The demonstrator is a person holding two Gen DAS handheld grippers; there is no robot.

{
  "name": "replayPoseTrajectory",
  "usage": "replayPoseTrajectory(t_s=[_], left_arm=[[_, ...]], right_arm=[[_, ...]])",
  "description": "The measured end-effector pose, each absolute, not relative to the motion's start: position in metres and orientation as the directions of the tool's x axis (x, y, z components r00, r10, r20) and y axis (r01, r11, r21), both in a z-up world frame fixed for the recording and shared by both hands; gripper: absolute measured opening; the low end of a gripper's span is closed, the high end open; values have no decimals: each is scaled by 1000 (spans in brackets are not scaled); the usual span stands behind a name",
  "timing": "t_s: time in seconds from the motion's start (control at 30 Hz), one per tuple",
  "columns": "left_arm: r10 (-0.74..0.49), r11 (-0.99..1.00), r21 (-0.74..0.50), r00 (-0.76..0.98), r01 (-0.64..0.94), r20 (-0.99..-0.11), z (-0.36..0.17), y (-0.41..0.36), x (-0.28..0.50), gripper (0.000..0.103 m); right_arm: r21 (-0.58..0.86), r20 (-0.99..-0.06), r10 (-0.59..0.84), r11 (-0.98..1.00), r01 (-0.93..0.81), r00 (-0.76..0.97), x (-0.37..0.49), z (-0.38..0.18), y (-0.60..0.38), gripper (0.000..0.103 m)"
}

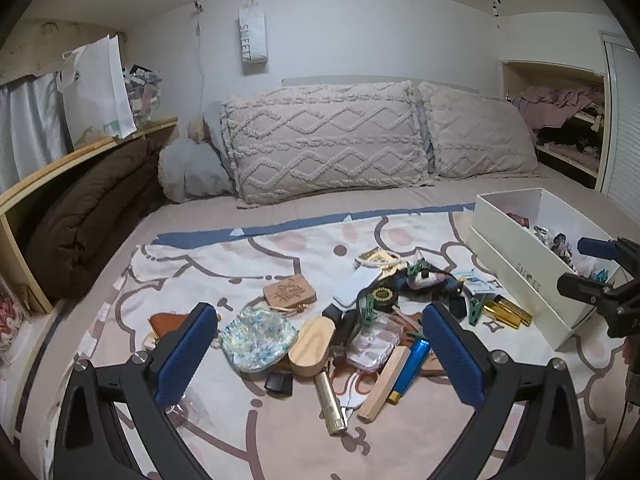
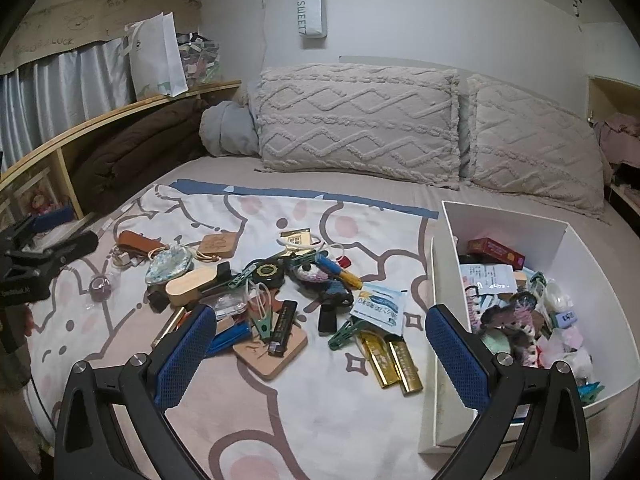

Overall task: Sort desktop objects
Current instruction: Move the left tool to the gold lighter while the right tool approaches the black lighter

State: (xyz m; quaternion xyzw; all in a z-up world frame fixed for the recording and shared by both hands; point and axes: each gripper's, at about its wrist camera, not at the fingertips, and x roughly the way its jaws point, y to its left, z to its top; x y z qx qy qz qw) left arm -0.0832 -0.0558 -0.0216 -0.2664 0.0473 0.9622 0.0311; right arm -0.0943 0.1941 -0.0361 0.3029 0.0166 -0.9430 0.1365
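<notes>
A heap of small items lies on a patterned cloth (image 1: pixel 240 252) spread over the bed. In the left wrist view my left gripper (image 1: pixel 320 344) hangs open above a wooden oval case (image 1: pixel 312 342), a floral pouch (image 1: pixel 258 338), a blue lighter (image 1: pixel 412 368) and a wooden stick (image 1: pixel 382 386). My right gripper (image 2: pixel 320 344) is open and empty above a wooden coaster (image 2: pixel 272 350), with gold bars (image 2: pixel 390 356) and a green clip (image 2: pixel 344 334) just beyond. The white shoe box (image 2: pixel 508 220) at the right holds several sorted things.
Two textured pillows (image 1: pixel 324 140) lean at the head of the bed. A wooden shelf (image 1: pixel 80 156) with a brown folded blanket (image 1: pixel 100 216) runs along the left. An open closet (image 1: pixel 560 120) stands at the far right. The right gripper's body (image 1: pixel 600 292) shows beside the box.
</notes>
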Motion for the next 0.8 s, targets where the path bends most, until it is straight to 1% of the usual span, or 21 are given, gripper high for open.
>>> replayPoseTrajectory(t_s=[0.27, 0.53, 0.8], left_arm=[[42, -999, -19, -802, -38, -596, -59, -79, -94, 103], [70, -993, -119, -772, 7, -631, -97, -101, -103, 103], [105, -991, -135, -747, -21, -656, -118, -106, -112, 103]], right_arm=[[53, -608, -260, -956, 289, -750, -99, -57, 182, 103], [36, -663, -244, -955, 296, -708, -107, -90, 169, 103], [25, -702, -217, -959, 281, -679, -117, -114, 161, 103]])
